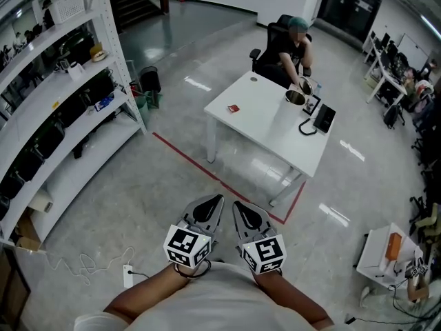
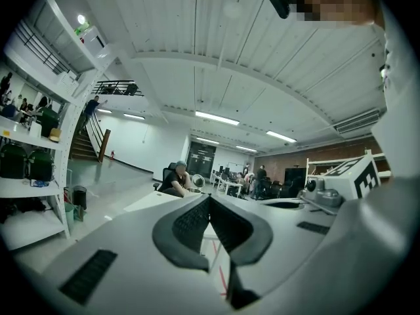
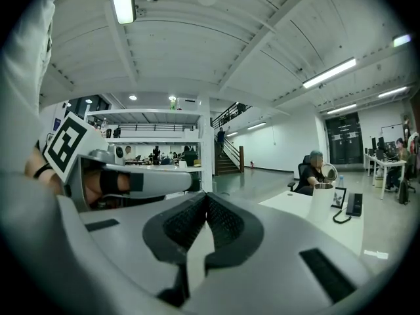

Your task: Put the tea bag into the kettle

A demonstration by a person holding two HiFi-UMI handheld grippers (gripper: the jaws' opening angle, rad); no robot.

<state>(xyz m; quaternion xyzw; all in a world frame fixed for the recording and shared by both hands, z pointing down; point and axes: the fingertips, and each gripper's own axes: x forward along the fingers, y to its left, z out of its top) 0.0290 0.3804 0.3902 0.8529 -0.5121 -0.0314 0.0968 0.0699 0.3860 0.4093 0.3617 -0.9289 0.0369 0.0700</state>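
Polished grey floor [image 1: 138,185] filled the head view, seen steeply from above. Nearest, at 6 o'clock, the left gripper [image 1: 215,204] and right gripper [image 1: 239,209] were held side by side close to the person's body, pointing towards 12 o'clock. The two gripper views showed both claws closed, ribbed pads meeting at the tips with nothing between them. At 8 o'clock a white power strip [image 1: 127,275] lay on the floor with a loose cable trailing off to the left. Beyond the grippers a red tape line [image 1: 200,165] ran diagonally across the floor along the near side of a white table [image 1: 265,133], which stood well apart from the grippers at about 1 o'clock. The tea bag [image 1: 233,107], a small red square, lay flat and alone near the table's 9 o'clock corner, untouched. The kettle [image 1: 295,96], a steel pot with its lid raised, stood on the table's far side at about 2 o'clock from the tea bag, well apart from it. Just beside the kettle at its 4 o'clock was a black desk phone [image 1: 324,118] with a curled cord. A seated person [image 1: 293,47] in a black chair leaned over the kettle from the far edge. Tall white shelving [image 1: 69,102] lined the room at 10 o'clock.
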